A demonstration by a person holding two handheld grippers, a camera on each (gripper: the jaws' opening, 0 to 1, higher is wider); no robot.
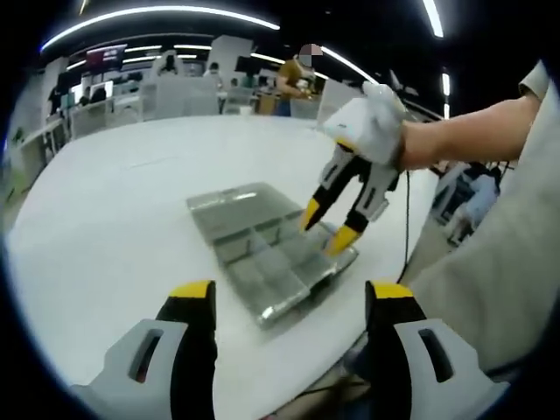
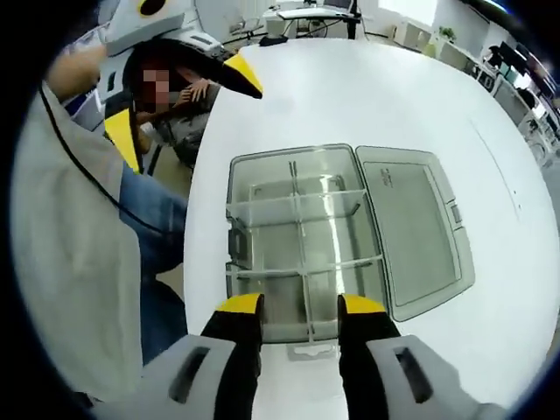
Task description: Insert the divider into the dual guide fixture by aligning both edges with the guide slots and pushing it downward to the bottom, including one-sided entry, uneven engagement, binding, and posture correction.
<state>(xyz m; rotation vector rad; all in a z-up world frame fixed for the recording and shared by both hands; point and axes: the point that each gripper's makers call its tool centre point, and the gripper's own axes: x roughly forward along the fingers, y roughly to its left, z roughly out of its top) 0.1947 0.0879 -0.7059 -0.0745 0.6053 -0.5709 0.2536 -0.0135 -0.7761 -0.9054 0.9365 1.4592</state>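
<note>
The clear compartment box (image 2: 302, 245) lies open on the white table (image 2: 367, 96), dividers (image 2: 302, 262) upright inside, its lid (image 2: 416, 227) flat beside it. My right tongs (image 2: 300, 308) hover over its near edge — jaws parted, empty. My left tongs (image 1: 290, 296) hang well back, spread wide, empty.

Each claw (image 1: 289, 302) is showing black jaws with yellow tips on a white body; behind the right claw (image 1: 332, 226), a white glove (image 1: 372, 122) is covering the hand.
</note>
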